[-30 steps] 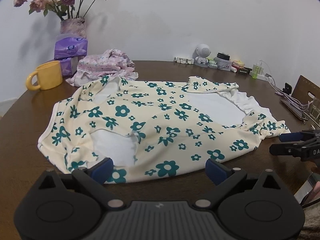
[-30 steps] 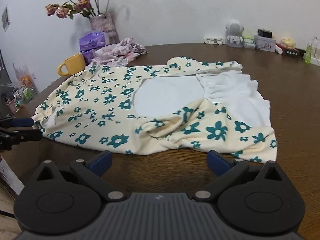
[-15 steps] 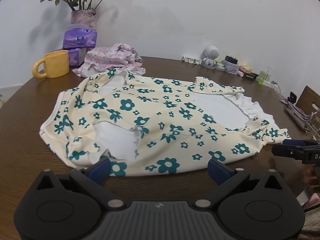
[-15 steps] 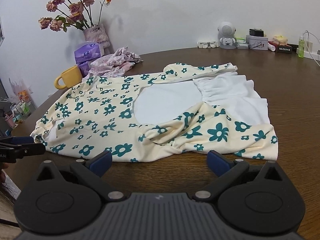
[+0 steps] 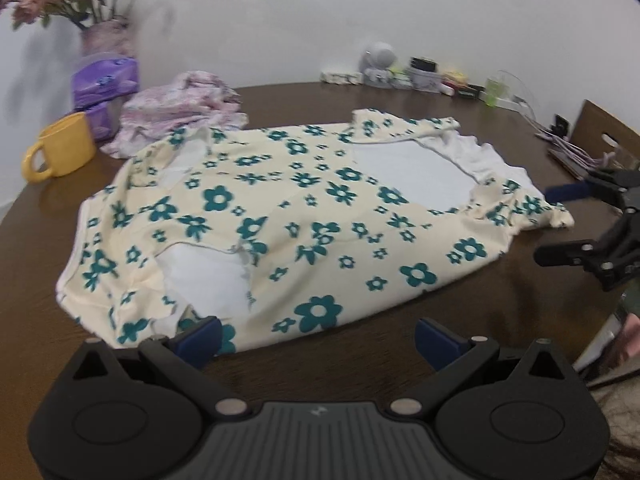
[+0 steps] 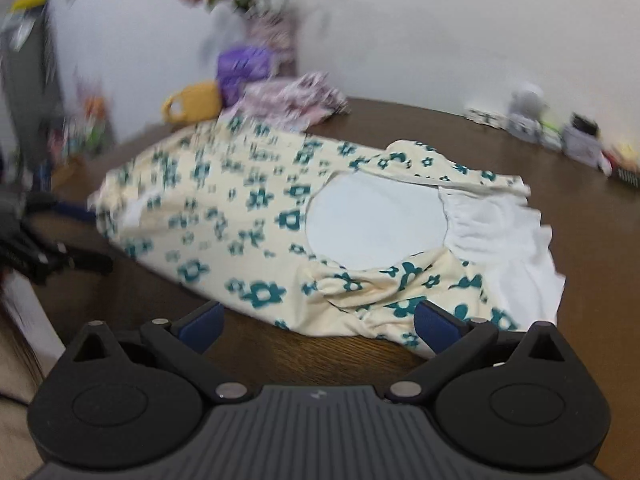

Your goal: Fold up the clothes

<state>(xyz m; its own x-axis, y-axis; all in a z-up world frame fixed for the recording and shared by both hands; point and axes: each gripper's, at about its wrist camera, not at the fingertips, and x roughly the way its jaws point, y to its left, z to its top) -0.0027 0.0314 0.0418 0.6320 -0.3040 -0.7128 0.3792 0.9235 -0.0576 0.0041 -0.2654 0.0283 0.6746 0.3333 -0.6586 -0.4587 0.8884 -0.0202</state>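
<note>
A cream garment with teal flowers (image 5: 304,216) lies spread across a dark wooden tabletop (image 5: 400,104). It is rumpled rather than smooth. Its white inside shows in two patches: a large rounded one near the far end and a smaller one near the front corner. A white ruffled edge (image 6: 504,232) sticks out at one end.

The left tongs (image 5: 316,338) hover low at the near edge of the cloth. Their blue tips stand wide apart, one tip just over the hem, with nothing held between them. The right tongs (image 6: 318,320) sit at the other end of the garment, also spread wide and empty, one tip over the gathered floral edge. In the left view, the right tongs show beside the garment's corner.

Behind the garment a crumpled pink floral cloth (image 5: 180,112) lies in a heap, beside a yellow mug (image 5: 60,148), a purple tissue pack (image 5: 106,84) and a vase of flowers (image 5: 106,36). Small items line the far wall.

By the look of it, the garment is open and not neatly folded, so folding remains. The pink cloth appears unfolded too. The right view is blurred by motion.
</note>
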